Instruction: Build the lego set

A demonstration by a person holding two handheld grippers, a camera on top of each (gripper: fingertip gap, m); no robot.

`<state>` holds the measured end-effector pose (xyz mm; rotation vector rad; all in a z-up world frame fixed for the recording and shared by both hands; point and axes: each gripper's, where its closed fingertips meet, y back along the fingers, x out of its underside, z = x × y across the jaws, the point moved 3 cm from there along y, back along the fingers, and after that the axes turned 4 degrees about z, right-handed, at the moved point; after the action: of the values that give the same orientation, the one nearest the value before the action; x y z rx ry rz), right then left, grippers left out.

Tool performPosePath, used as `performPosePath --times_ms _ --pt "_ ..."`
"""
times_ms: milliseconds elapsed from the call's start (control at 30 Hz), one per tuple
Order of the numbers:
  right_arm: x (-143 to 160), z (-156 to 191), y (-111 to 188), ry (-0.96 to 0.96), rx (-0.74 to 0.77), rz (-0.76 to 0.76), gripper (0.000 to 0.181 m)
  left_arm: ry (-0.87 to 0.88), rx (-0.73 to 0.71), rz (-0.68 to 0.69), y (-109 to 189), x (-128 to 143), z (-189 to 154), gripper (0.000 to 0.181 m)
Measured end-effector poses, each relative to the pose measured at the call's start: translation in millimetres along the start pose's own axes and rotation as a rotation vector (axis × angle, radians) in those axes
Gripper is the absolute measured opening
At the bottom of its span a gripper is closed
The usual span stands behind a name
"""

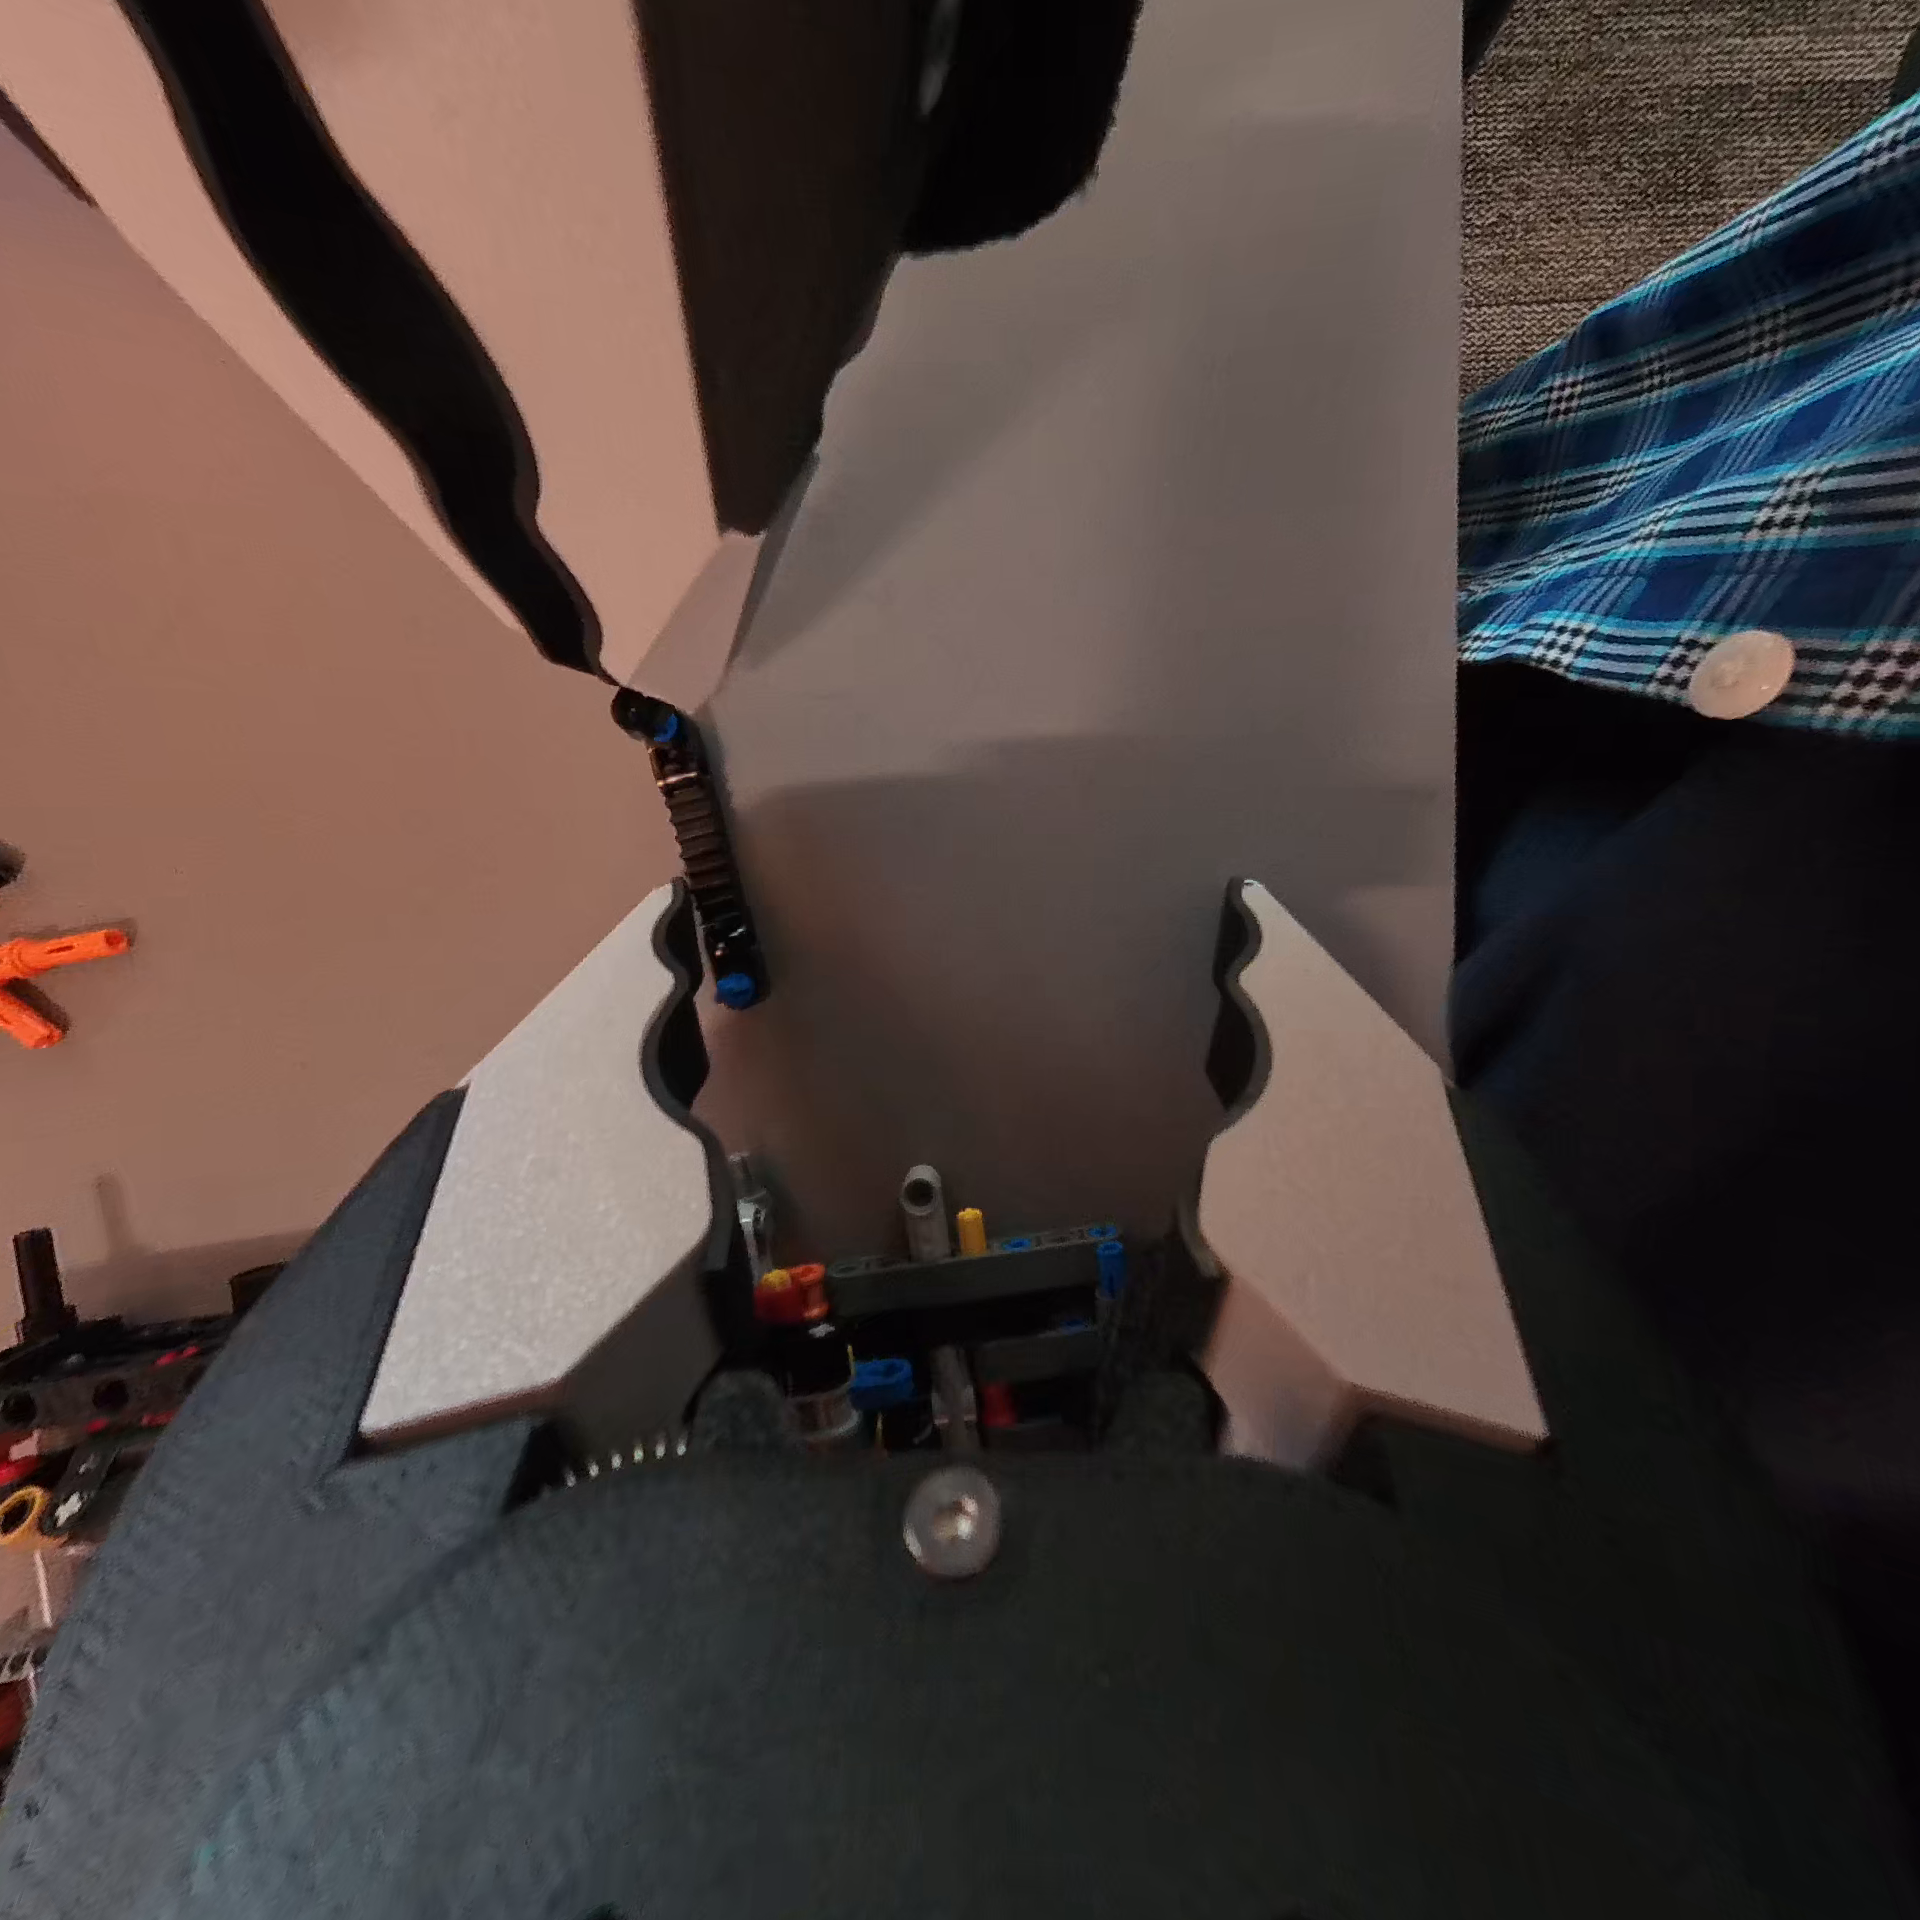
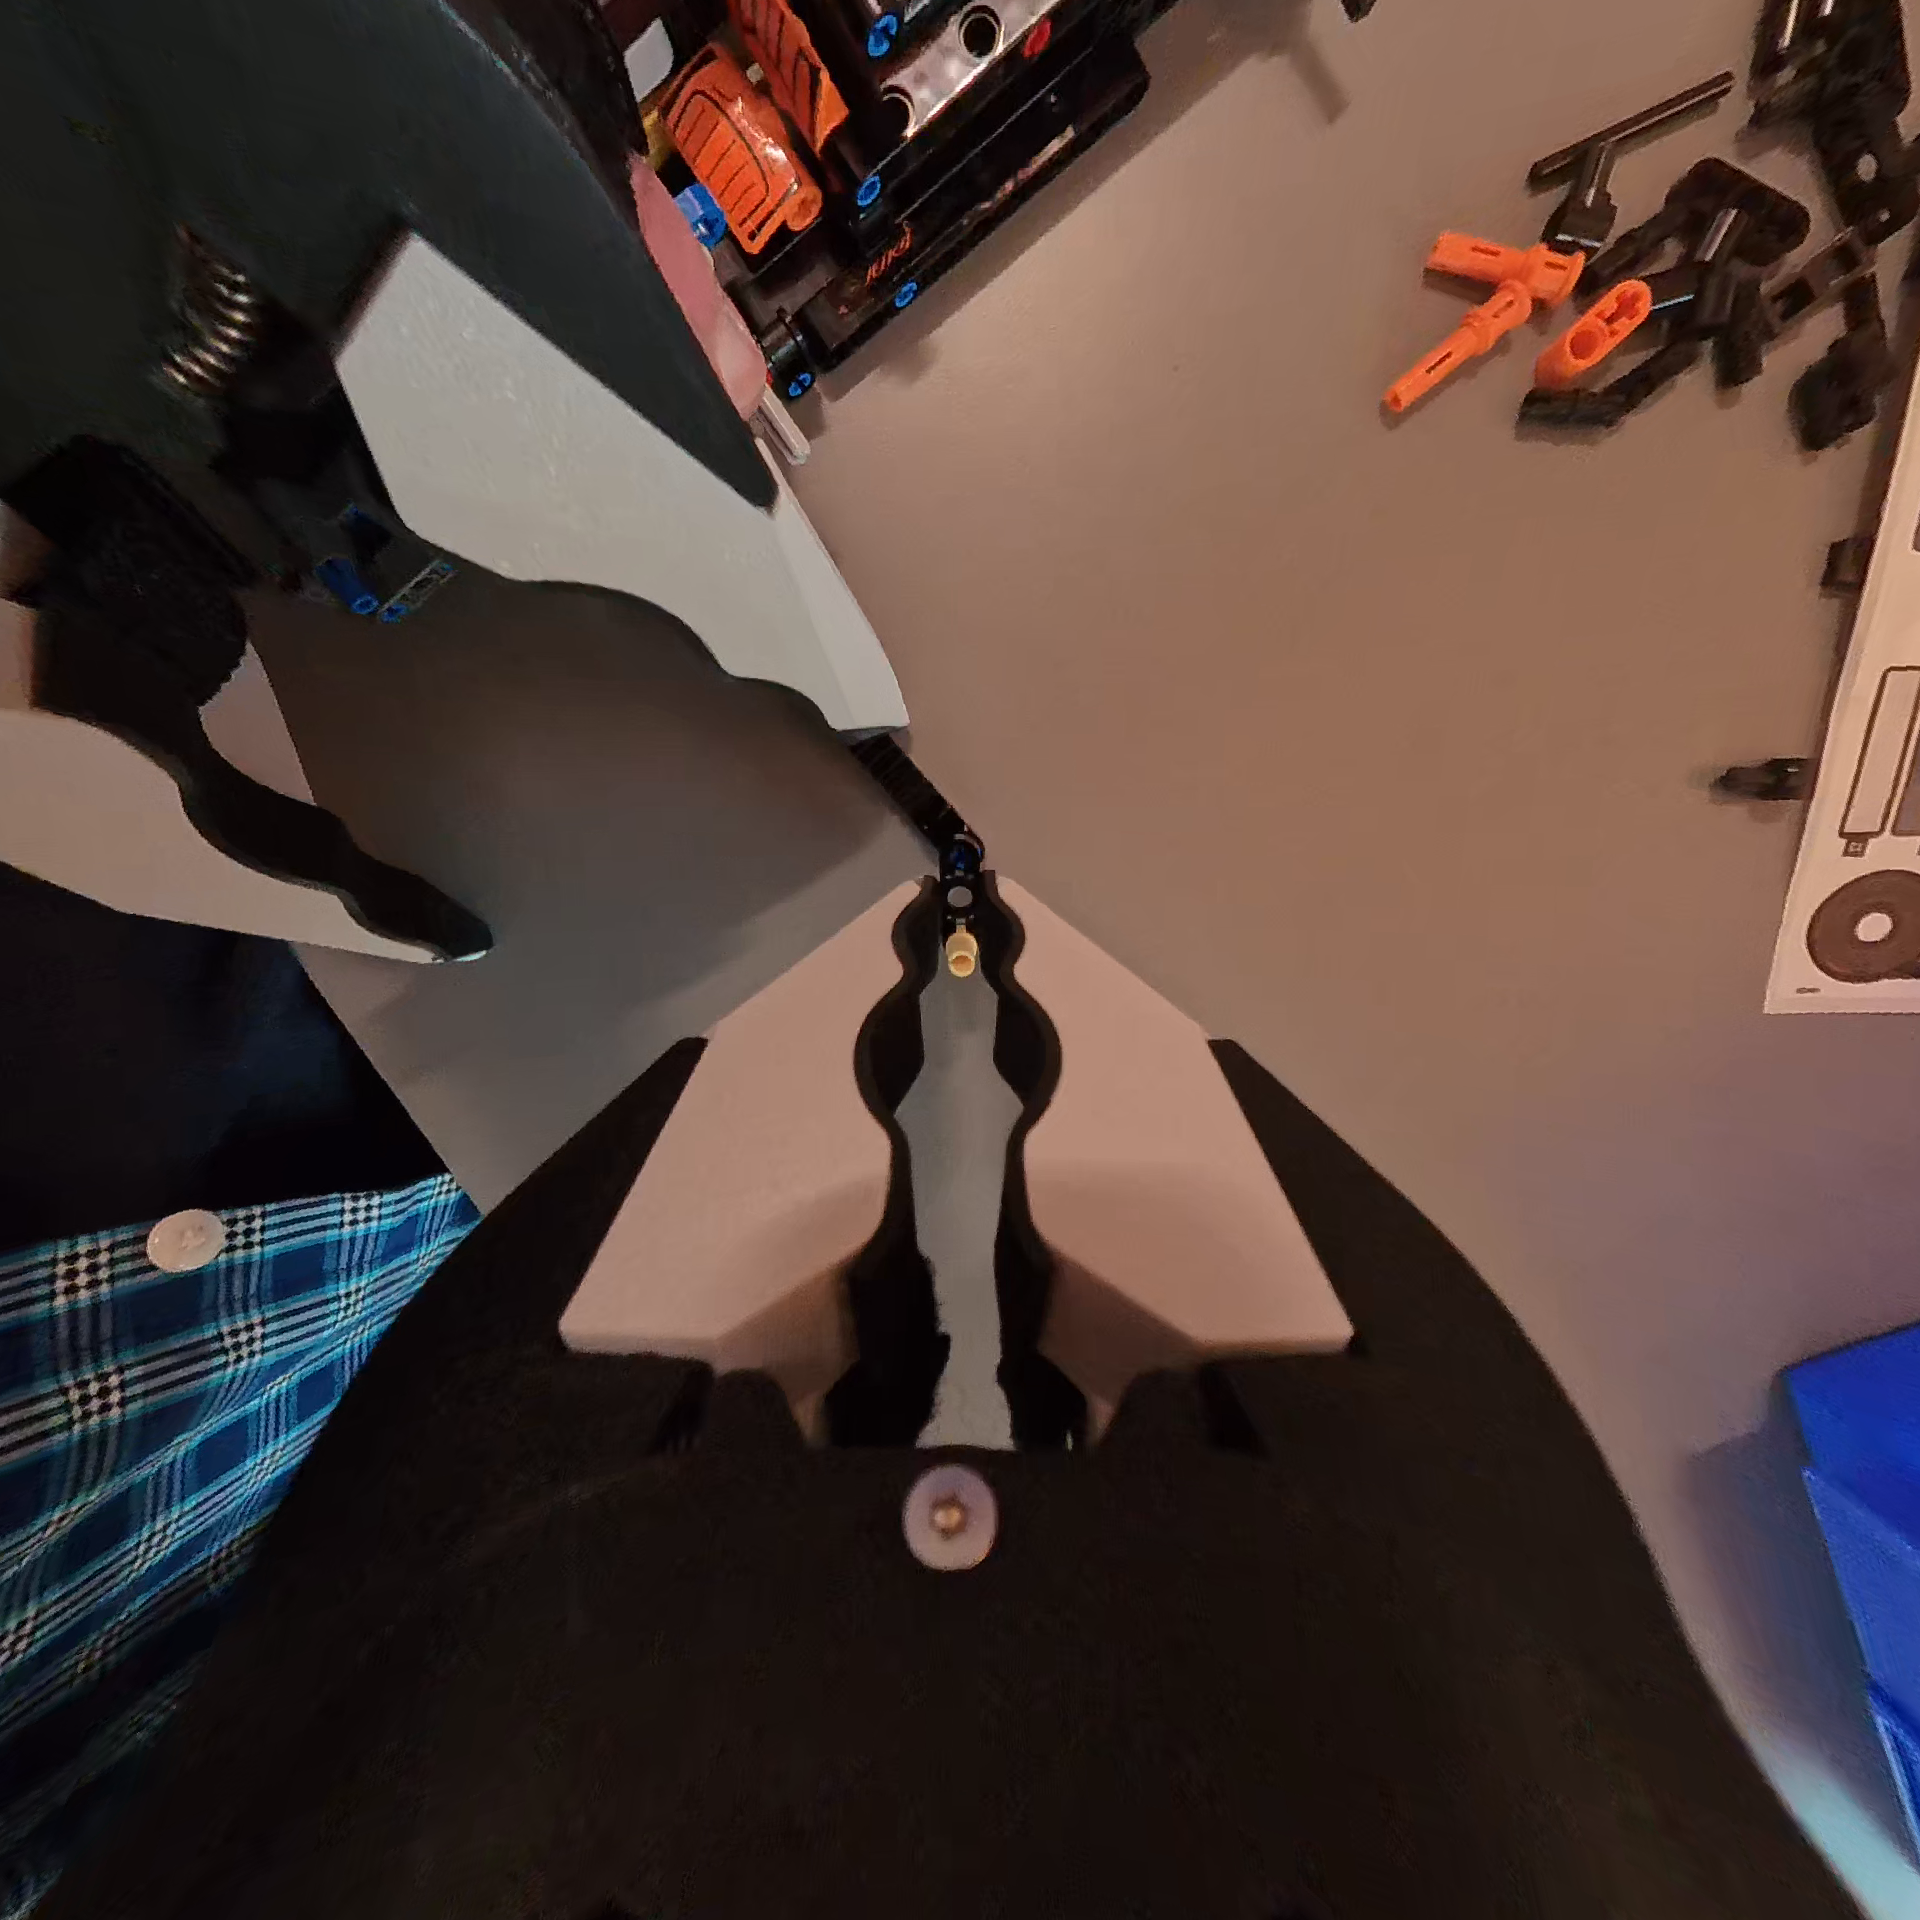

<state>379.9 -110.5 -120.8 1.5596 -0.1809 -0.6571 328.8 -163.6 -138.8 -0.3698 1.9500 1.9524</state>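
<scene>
The right tool point(image 2: 958, 914) has its tips pinched on one end of a slim black toothed lego bar point(image 1: 707, 862). A tan pin point(image 2: 960, 951) pokes out of that end, sitting between the two fingers. From the left wrist view the bar runs down toward the camera, with a blue pin point(image 1: 735, 987) at its near end and another blue bit up where the right tool grips it.

The left tool point(image 1: 961, 987) stands wide, its two white fingers well apart. The bar's near end lies just beside the tip of one finger point(image 1: 582, 1226); whether they touch I can't quite tell. Tucked deep between the left tool's fingers, close to its body, sits a small lego assembly point(image 1: 966, 1309), a dark frame with grey, yellow, red and blue pieces showing; how it is held there is hidden.

On the grey worktop point(image 2: 1299, 675), a larger black and orange model point(image 2: 883, 156) lies at the top of the right wrist view. Loose orange connectors point(image 2: 1496, 301) and a cluster of black parts point(image 2: 1766, 249) sit off to the right. A printed sheet point(image 2: 1860, 831) lies at the right edge, and a blue box point(image 2: 1860, 1538) at the lower right. A person's blue plaid shirt point(image 1: 1704, 416) shows at the worktop's edge.
</scene>
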Motion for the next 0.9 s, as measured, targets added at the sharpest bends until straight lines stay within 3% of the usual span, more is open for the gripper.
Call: performPosePath --times_ms 900 --pt "-4.8 -1.3 0.2 0.024 0.022 0.031 0.004 -0.147 -0.033 -0.051 2.4 -8.1 3.6 0.097"
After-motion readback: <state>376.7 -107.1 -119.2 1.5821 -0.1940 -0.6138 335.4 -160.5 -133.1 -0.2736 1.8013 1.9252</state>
